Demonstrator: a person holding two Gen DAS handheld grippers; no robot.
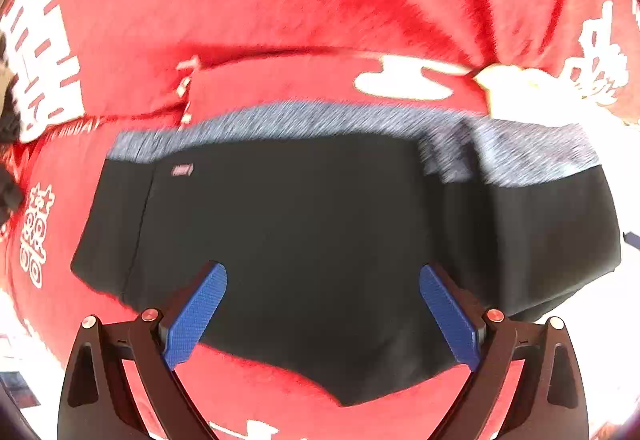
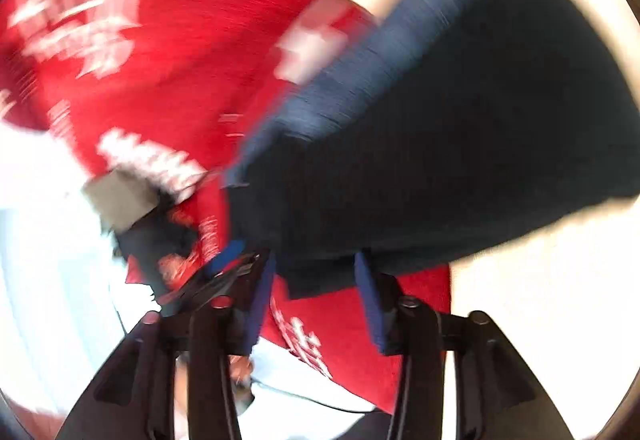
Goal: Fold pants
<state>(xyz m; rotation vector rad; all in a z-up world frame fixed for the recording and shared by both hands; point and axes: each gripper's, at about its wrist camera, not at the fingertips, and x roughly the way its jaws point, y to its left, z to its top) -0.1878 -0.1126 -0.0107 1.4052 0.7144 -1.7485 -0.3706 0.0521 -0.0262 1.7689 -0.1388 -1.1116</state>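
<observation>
The black pants (image 1: 304, 232) with a grey heathered waistband (image 1: 320, 120) lie folded on a red cloth (image 1: 240, 0). My left gripper (image 1: 323, 276) is open above the near part of the pants, its blue pads (image 1: 196, 314) spread wide and holding nothing. In the blurred right wrist view the pants (image 2: 460, 144) stretch up to the right. My right gripper (image 2: 316, 268) is open at their near edge, with the fabric edge between the blue pads (image 2: 370, 300).
The red cloth with white printed characters (image 1: 40, 52) covers the surface and is wrinkled at the back. A white surface (image 2: 40, 240) lies beyond the cloth's left edge, with a grey and black object (image 2: 132, 208) there.
</observation>
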